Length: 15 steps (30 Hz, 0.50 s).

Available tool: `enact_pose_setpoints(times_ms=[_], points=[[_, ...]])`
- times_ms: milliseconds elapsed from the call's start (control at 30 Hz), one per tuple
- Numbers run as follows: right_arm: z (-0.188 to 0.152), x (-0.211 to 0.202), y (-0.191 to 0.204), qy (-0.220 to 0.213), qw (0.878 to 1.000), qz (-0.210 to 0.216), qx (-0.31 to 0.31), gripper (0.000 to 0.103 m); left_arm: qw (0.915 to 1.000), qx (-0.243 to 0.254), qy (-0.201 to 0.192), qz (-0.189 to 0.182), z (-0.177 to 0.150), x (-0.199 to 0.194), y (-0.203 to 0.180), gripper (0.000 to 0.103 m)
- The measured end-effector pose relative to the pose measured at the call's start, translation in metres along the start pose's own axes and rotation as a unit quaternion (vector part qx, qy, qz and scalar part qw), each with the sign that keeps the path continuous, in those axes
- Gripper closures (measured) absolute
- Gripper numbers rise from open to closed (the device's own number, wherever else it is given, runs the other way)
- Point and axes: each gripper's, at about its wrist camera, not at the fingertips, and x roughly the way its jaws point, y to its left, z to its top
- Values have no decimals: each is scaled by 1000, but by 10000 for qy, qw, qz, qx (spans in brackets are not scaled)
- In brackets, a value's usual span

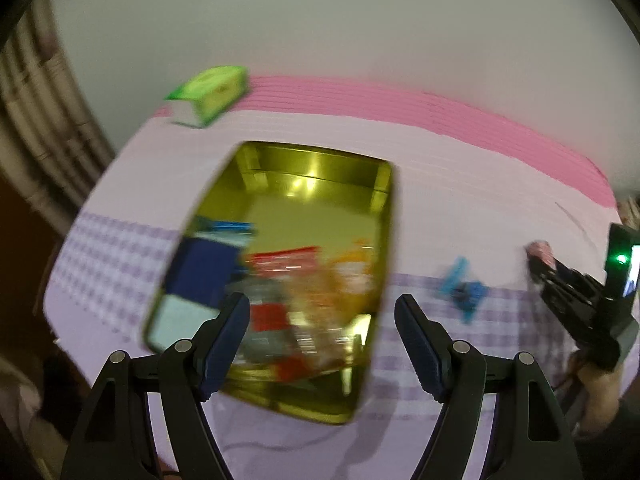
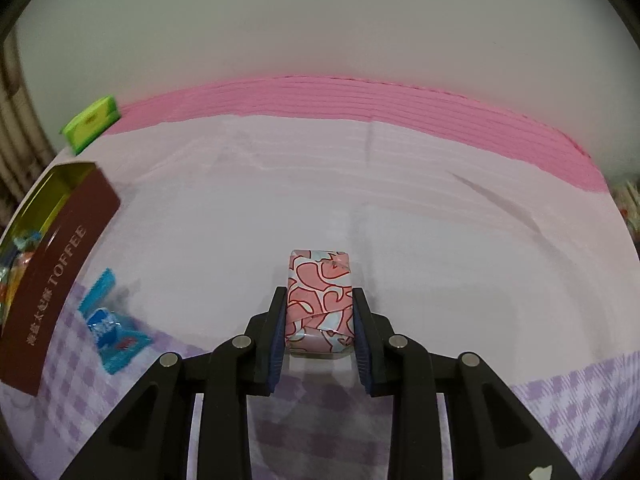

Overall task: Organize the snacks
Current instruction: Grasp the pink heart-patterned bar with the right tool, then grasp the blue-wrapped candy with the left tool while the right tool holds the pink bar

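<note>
Right gripper (image 2: 320, 320): pads pressed on both sides of a pink heart-patterned wrapped block snack (image 2: 319, 304), which rests on the lilac cloth (image 2: 400, 220).
Left gripper (image 1: 322, 344): jaws spread wide, nothing between them, held above the tin.
Gold rectangular metal tin (image 1: 312, 168): below and ahead of the left fingers; brown "TOFFEE" side; holds blue, red and orange packets, blurred.
Blue crinkled candy wrapper (image 2: 106, 324): on the cloth, left of the right gripper, beside the tin.
Green box (image 1: 208, 94): far left, at the cloth's pink edge.
</note>
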Motion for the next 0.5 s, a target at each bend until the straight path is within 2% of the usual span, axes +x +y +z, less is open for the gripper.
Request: enact_pose_setpoints(times_ms=[200,500], points=[[-3,-1,-18,-49,9998,-146,95,75,9992,269,142,-251,10,10,-44,28],[-4,1,-36,-116,9997,-148,159,75,9975,214,512,-437,17,34,-70,28]])
